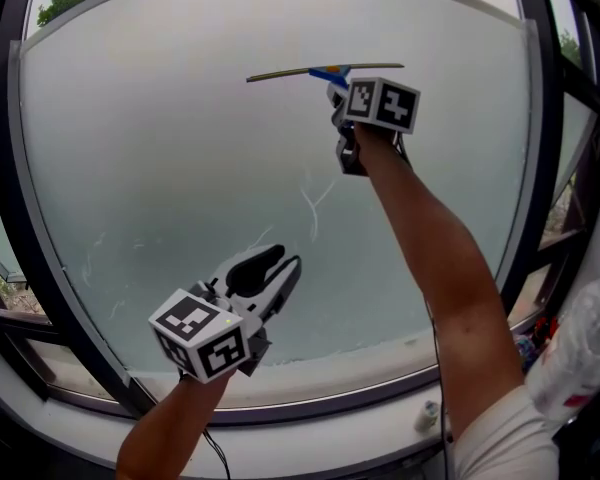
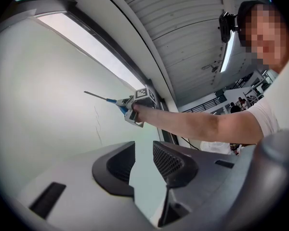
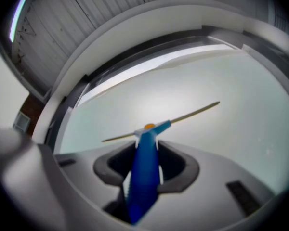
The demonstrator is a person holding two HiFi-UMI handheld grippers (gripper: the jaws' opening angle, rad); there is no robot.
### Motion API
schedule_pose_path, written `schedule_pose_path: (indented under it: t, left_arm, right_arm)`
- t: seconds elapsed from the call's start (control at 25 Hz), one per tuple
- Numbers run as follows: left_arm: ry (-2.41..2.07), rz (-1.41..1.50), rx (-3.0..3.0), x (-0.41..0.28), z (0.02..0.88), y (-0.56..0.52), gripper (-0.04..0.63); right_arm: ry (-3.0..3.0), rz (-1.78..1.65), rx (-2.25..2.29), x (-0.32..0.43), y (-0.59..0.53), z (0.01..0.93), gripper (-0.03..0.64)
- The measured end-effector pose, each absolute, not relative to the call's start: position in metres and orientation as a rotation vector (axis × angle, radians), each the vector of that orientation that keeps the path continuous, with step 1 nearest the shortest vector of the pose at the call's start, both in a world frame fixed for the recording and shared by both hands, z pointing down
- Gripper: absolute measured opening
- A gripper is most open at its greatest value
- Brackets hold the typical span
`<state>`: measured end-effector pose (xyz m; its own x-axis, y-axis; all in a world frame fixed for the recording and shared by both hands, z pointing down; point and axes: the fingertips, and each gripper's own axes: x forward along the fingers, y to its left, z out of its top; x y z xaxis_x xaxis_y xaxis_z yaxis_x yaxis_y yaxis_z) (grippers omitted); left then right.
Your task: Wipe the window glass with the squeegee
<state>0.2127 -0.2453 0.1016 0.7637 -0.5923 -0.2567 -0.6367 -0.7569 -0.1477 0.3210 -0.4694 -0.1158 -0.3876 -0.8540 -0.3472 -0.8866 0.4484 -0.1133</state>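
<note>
A squeegee (image 1: pixel 325 72) with a blue handle (image 3: pixel 145 174) and a long thin blade (image 3: pixel 192 112) lies flat against the frosted window glass (image 1: pixel 180 158), high up near the middle. My right gripper (image 1: pixel 337 96) is shut on the handle, blade nearly level. Lower left, my left gripper (image 1: pixel 275 268) stands open and holds nothing, its jaws pointing at the glass. In the left gripper view the squeegee (image 2: pixel 103 98) and right gripper (image 2: pixel 126 108) show further along the pane, and the left gripper (image 2: pixel 143 163) frames bare glass.
Thin wet streaks (image 1: pixel 312 203) run down the pane below the blade. A dark window frame (image 1: pixel 540 168) rings the glass, with a white sill (image 1: pixel 380 423) beneath. A white plastic bag (image 1: pixel 585 348) sits at the right edge.
</note>
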Motion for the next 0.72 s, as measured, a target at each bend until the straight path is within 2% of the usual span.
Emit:
schedule_pose_path:
  t: [0.72]
  left_arm:
    - [0.987,0.303,-2.775,0.227,0.114,-0.247,0.138]
  right_arm:
    - [2.387,0.084,-1.509,0.321,-0.469,-0.069,0.154]
